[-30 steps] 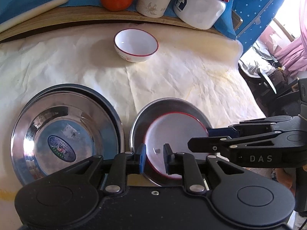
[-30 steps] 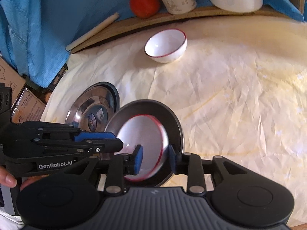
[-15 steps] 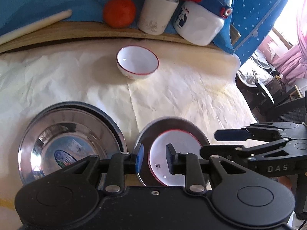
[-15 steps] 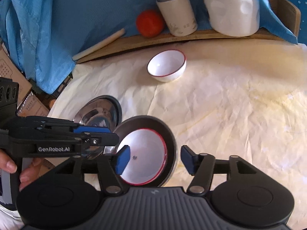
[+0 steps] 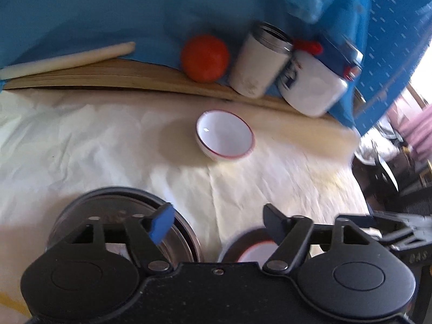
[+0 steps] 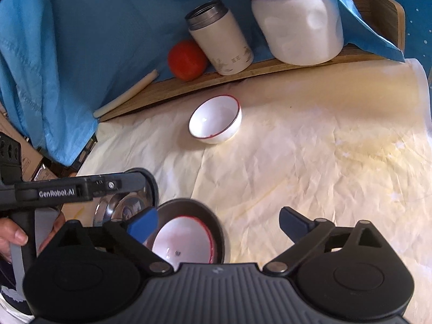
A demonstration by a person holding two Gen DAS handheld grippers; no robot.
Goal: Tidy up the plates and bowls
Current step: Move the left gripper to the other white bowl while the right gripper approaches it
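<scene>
My left gripper (image 5: 216, 222) hangs with its jaws spread wide and empty above a table draped in creased cream paper (image 5: 94, 145), the left wrist view smeared with blur. My right gripper (image 6: 217, 224) is spread just as wide, holding nothing. Taking the small red-rimmed white bowl (image 6: 214, 118) as the landmark: it sits alone and upright on the paper, well beyond both grippers. Nearer to me than that bowl, a red-rimmed white plate (image 6: 183, 241) lies inside a dark metal pan (image 6: 216, 224), partly hidden under the right gripper's blue-padded finger. To the left of the pan, touching or just beside it, a shiny steel dish (image 6: 121, 208) rests in another dark rim, with the left gripper's arm crossing above it. Behind the bowl runs a raised wooden board (image 6: 270, 67) carrying a tomato (image 6: 186, 59), an open white flask with a steel mouth (image 6: 221, 40) and a white plastic jug with a blue cap (image 6: 299, 24); a pale stick (image 6: 127, 93) lies along the board's left end. Blue cloth (image 6: 81, 40) hangs behind it all. Far right of the bowl, past the table's edge, a cluttered, sunlit room (image 5: 399, 148) shows, too blurred to read.
</scene>
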